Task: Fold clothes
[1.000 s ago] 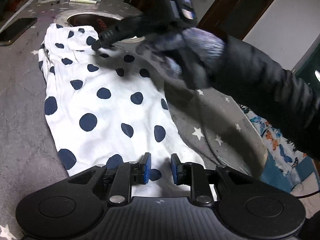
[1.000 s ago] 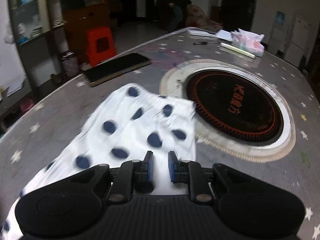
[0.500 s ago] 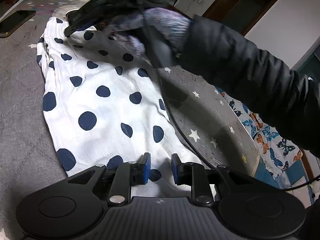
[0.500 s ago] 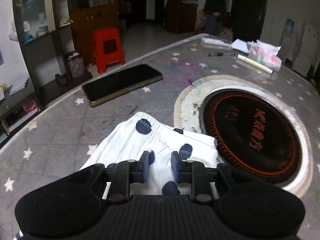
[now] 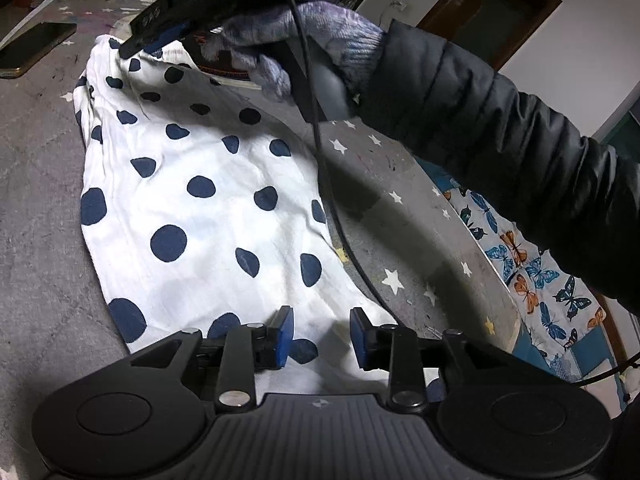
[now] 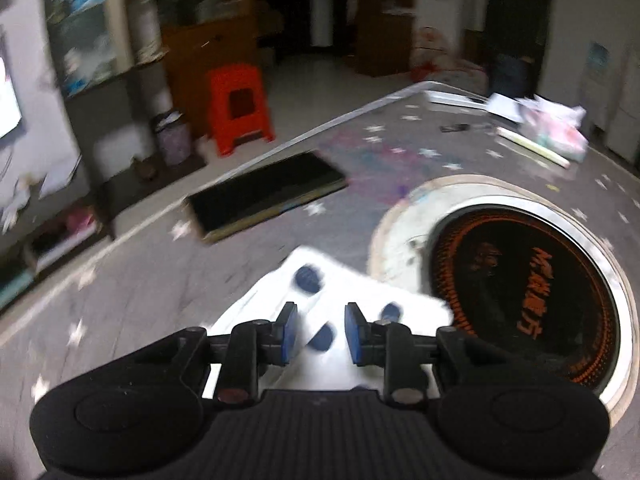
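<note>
A white garment with navy dots [image 5: 200,200] lies flat on the grey star-print table [image 5: 36,200]. My left gripper [image 5: 320,336] is low over its near hem. Its jaws are opening, with cloth under the gap and the pads clear of it. A gloved hand in a black sleeve holds my right gripper [image 5: 136,44] over the garment's far end. In the right wrist view the right gripper [image 6: 322,328] is also opening. The garment's far corner [image 6: 308,276] shows between and past its pads, blurred, and I see no pinch.
A dark phone [image 6: 264,196] lies beyond the garment near the table's left edge. A round black cooktop [image 6: 528,292] is set into the table on the right. Papers and a plastic bag [image 6: 552,132] sit at the far end. A red stool [image 6: 240,108] stands on the floor.
The right gripper has travelled along the garment to its far corner, and its jaws have widened. The left gripper stayed in place while its jaws spread apart.
</note>
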A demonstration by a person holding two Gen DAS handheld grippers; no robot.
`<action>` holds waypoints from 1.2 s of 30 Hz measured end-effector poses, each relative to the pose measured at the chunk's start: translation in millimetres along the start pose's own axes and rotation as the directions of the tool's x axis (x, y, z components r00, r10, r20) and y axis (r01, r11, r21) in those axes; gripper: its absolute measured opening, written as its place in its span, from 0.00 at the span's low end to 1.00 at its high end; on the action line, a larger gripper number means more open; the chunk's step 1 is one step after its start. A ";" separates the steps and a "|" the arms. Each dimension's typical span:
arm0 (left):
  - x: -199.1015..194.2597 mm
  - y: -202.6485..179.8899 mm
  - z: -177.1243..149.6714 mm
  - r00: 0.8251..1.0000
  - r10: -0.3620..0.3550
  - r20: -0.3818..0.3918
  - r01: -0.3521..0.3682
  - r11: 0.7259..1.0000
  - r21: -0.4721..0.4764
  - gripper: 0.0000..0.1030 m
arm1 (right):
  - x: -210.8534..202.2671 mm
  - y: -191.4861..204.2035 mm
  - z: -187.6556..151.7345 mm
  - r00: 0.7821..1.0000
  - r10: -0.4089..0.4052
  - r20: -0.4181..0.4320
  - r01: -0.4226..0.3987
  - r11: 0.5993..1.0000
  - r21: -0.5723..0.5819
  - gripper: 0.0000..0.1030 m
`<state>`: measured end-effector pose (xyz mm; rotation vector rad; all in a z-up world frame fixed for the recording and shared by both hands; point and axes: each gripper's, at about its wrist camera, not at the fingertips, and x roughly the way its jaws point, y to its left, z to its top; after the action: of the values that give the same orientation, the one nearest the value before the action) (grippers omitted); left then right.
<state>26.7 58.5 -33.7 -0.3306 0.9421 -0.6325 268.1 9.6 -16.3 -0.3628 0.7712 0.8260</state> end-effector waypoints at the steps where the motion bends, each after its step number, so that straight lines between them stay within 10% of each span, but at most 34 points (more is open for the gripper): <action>1: 0.3 -0.7 -0.5 1.000 0.000 0.001 0.000 1.000 -0.001 0.36 | 2.8 4.8 -1.9 1.000 0.007 -0.009 -0.008 1.000 -0.018 0.28; 12: -21.8 3.4 -0.3 0.994 0.072 0.080 -0.068 0.996 -0.050 0.42 | -12.3 5.9 -3.2 1.000 0.021 -0.013 -0.021 1.000 0.005 0.34; 24: -36.3 1.7 -9.9 0.990 0.116 0.085 -0.114 0.993 -0.027 0.42 | -102.1 49.6 -101.2 0.990 0.115 -0.079 -0.126 0.979 -0.158 0.36; 36: -46.2 -44.1 -33.1 0.983 0.159 0.096 -0.174 0.966 0.190 0.40 | -121.0 37.9 -138.7 0.998 0.031 -0.046 -0.036 0.995 -0.095 0.46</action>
<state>-36.2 53.9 0.7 -0.0972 0.8134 -0.5489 121.5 -107.8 -21.2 -0.4562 0.7824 0.8911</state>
